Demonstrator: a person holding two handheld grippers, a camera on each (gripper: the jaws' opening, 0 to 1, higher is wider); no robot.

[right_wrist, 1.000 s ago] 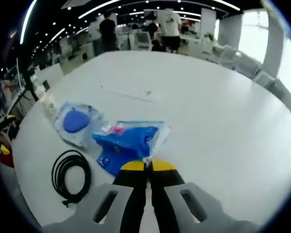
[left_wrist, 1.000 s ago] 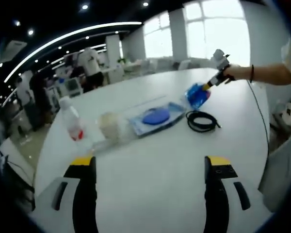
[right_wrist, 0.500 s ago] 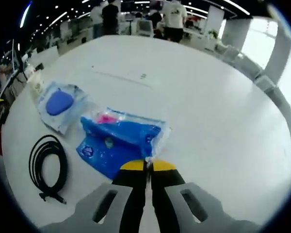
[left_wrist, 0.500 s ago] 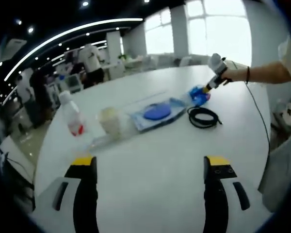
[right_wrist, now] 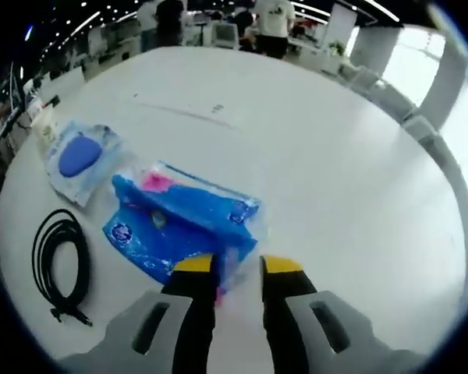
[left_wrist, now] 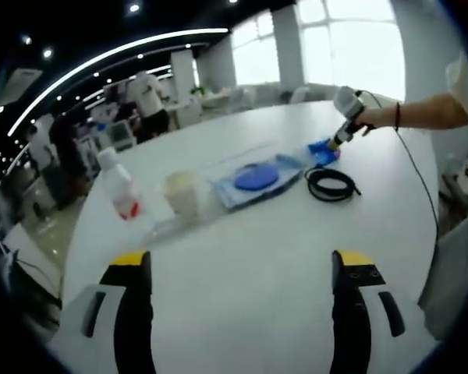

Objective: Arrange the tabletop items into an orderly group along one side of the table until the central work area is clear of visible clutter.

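On the white round table [left_wrist: 249, 234] stand a clear bottle with a red label [left_wrist: 118, 191] and a pale cup [left_wrist: 181, 195]. Beside them lie a clear packet with a blue disc [left_wrist: 257, 178], a coiled black cable [left_wrist: 331, 185] and a blue plastic bag [left_wrist: 324, 152]. My left gripper [left_wrist: 242, 265] hovers open over bare table near the front edge, well short of them. My right gripper [right_wrist: 236, 266] is open, its jaws a little apart around the near corner of the blue bag [right_wrist: 175, 226], which lies flat. The cable [right_wrist: 58, 261] and disc packet [right_wrist: 78, 156] lie left of it.
The person's hand [left_wrist: 390, 117] holds the right gripper [left_wrist: 343, 125] at the table's far right. People and desks [left_wrist: 144, 97] stand beyond the far edge. Wide bare tabletop [right_wrist: 343, 171] stretches right of the bag.
My right gripper lowered the blue bag onto the table and its jaws parted, letting go of the bag. The left gripper stayed open and barely moved.
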